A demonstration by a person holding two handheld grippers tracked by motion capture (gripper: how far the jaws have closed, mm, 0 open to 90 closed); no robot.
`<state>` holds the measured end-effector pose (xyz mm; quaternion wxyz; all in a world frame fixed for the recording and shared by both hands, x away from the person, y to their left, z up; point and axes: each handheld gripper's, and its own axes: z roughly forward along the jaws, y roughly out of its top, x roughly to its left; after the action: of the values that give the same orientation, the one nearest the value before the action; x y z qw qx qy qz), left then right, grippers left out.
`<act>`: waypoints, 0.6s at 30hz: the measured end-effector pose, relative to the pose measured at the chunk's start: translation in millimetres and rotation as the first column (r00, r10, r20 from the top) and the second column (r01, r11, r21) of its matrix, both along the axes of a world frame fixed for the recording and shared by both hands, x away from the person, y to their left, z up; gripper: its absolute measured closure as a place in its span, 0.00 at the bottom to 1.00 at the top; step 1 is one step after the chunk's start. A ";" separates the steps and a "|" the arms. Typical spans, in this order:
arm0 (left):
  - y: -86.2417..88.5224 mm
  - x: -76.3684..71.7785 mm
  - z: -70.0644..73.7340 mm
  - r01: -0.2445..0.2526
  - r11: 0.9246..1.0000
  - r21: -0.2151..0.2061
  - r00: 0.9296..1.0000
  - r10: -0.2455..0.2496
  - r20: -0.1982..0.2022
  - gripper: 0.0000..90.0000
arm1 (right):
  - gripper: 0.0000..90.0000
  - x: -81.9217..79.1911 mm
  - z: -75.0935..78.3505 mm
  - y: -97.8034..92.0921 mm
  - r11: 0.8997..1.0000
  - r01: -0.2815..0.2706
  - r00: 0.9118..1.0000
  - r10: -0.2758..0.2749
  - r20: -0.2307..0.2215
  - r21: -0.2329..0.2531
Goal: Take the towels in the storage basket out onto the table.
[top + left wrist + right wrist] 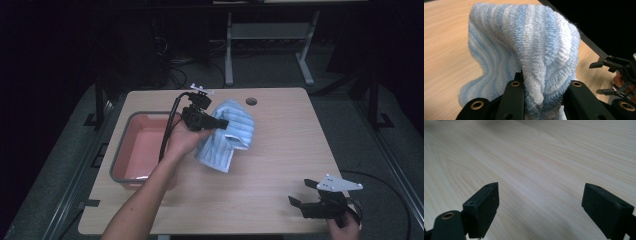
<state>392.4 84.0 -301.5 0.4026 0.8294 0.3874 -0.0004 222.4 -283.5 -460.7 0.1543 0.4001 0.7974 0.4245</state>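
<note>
Left gripper (220, 123) fingers (515, 97) were clenched on a blue-and-white striped towel (227, 132). In the left gripper view a thick fold of the towel (541, 50) sat pinched between the 2 black fingers, bunched up and draping over them. The high view showed the towel lifted at the grasped end, with the rest trailing down toward the wooden counter (280, 165), near its middle and toward the far side. The lower edge probably touched the counter, hard to confirm from that angle. The person's left hand (185, 140) held the gripper just right of a red tub (131, 150) with a grey rim, which sat at the counter's left side. The towel was beside the tub, not in it.

Right gripper (303, 192) fingers (482, 207) were released, spread wide, with nothing between them. The right gripper view showed bare wood grain between the 2 fingers. It sat low at the counter's near right corner, well apart from the towel, held by the right hand (344, 227) at the bottom edge. The same gripper also appeared far off at the right edge of the left gripper view (607, 77).
</note>
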 end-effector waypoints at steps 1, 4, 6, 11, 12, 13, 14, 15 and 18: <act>-5.6 2.5 -7.9 0.002 1.000 0.025 1.000 -0.002 -0.004 0.85 | 0.15 0.6 -0.1 -1.0 1.000 -0.003 1.000 0.003 0.006 -0.002; -10.3 4.7 -16.7 -0.003 1.000 0.029 1.000 0.003 -0.015 0.85 | 0.15 0.6 0.0 -1.3 1.000 -0.003 1.000 0.003 0.006 -0.001; -14.7 6.8 -25.3 -0.003 0.999 0.036 1.000 0.005 -0.030 0.85 | 0.15 0.5 -0.1 -1.3 1.000 -0.002 1.000 0.002 0.007 -0.001; -29.6 11.3 -44.5 0.001 0.999 0.044 0.998 0.001 -0.057 0.85 | 0.15 1.2 -0.1 -1.4 1.000 -0.003 1.000 0.003 0.009 0.001; -31.4 11.9 -46.6 0.000 0.999 0.042 0.998 0.002 -0.060 0.85 | 0.15 1.0 0.1 -1.2 1.000 -0.002 1.000 0.002 0.007 0.003; -33.2 12.7 -49.3 0.003 0.999 0.046 0.998 0.000 -0.066 0.85 | 0.15 1.0 0.2 -1.1 1.000 -0.002 1.000 0.002 0.007 0.002; -34.4 13.8 -52.1 0.007 0.999 0.054 0.998 -0.004 -0.067 0.85 | 0.15 0.8 0.3 -0.9 1.000 -0.001 1.000 0.001 0.007 0.003; -34.4 13.8 -52.1 0.007 0.999 0.054 0.998 -0.004 -0.067 0.85 | 0.15 0.8 0.3 -0.9 1.000 -0.001 1.000 0.001 0.007 0.003; -38.4 14.8 -62.0 0.000 0.998 0.060 0.997 0.005 -0.078 0.85 | 0.15 0.8 0.5 -0.9 1.000 -0.003 1.000 0.003 0.009 0.005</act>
<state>407.2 45.6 -363.5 0.3621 0.8400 0.4036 -0.0205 223.2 -284.4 -460.1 0.1561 0.3976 0.7962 0.4284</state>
